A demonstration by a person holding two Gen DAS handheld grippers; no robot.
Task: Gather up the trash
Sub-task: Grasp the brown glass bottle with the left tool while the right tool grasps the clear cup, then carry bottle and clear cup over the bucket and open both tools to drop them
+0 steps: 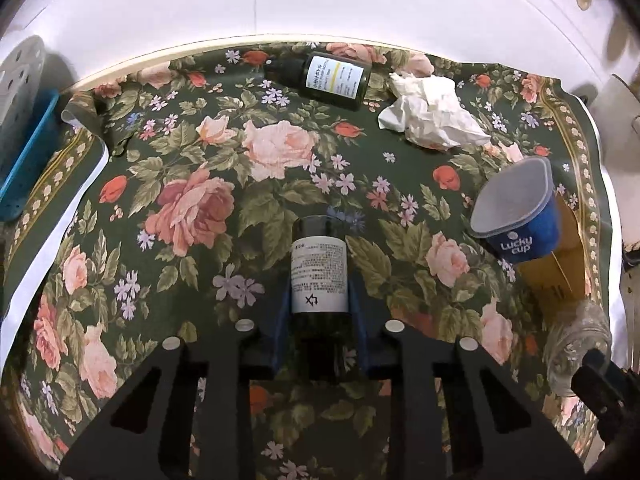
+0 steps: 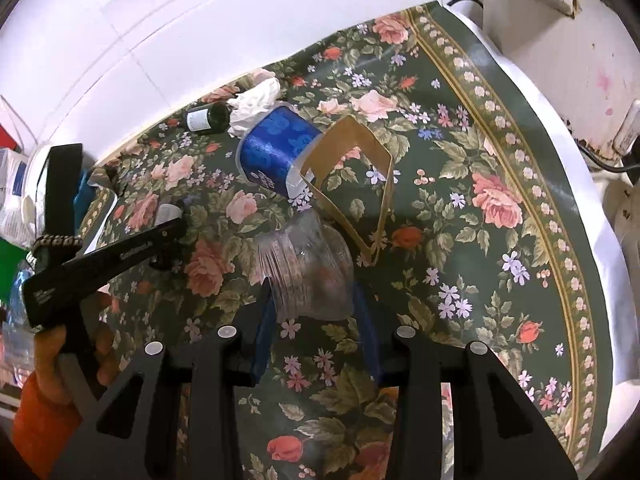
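My left gripper (image 1: pixel 319 312) is shut on a dark glass bottle (image 1: pixel 319 276) with a white label, held over the floral cloth. My right gripper (image 2: pixel 312 300) is shut on a crumpled clear plastic cup (image 2: pixel 308 268), which also shows at the right edge of the left wrist view (image 1: pixel 576 344). A second dark bottle (image 1: pixel 332 80) lies on its side at the far edge, next to a crumpled white tissue (image 1: pixel 432 116). A blue "Lucky cup" paper cup (image 1: pixel 520 216) lies tipped on a flat brown cardboard sleeve (image 2: pixel 352 184). The blue cup also shows in the right wrist view (image 2: pixel 276 148).
The floral tablecloth (image 1: pixel 208 208) covers the table up to a white tiled wall. A blue perforated basket (image 1: pixel 24 160) stands at the left edge. A white cabinet (image 2: pixel 560 52) with cables stands at the right. My left gripper's body (image 2: pixel 100 256) and gloved hand show at left.
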